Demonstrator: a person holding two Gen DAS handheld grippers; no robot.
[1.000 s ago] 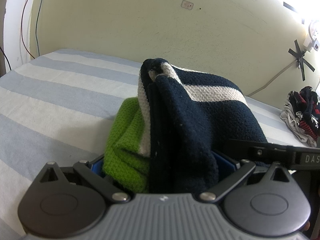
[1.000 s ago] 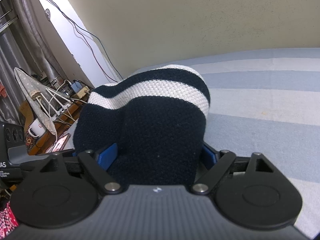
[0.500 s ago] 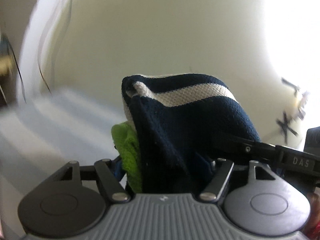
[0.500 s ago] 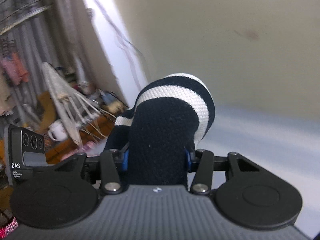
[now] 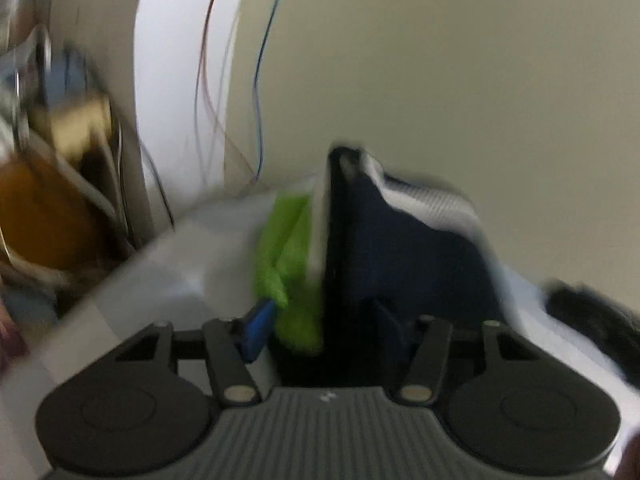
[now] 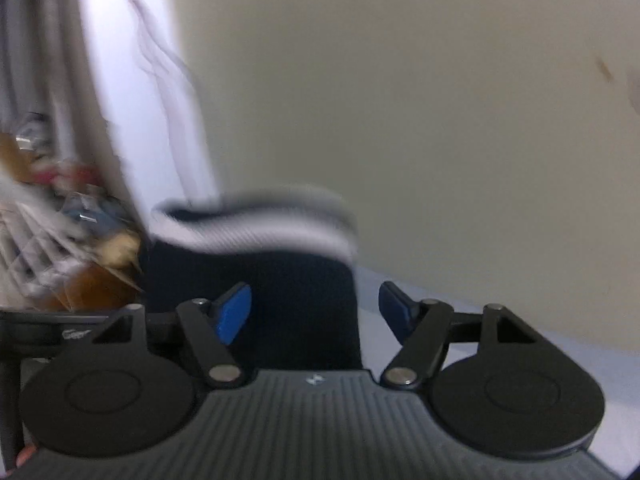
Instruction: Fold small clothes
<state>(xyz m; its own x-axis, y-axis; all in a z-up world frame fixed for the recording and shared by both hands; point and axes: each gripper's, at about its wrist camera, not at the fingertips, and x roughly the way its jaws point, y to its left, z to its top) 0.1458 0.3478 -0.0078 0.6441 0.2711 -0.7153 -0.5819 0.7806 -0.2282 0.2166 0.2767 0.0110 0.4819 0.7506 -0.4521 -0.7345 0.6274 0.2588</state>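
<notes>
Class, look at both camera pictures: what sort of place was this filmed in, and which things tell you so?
Most likely a bedroom at home. A folded knit garment is held over a pale bed sheet, loose wires hang down a plain painted wall, and household clutter sits blurred at the left.

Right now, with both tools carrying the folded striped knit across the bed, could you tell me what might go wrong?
1. The right tool has just been opening; a gap shows beside its right pad, so the striped knit may slip out.
2. The green layer bulges out beside the left tool and could slide free, undoing the fold.
3. Both views are blurred, so the knit could land off target on the bed.
</notes>
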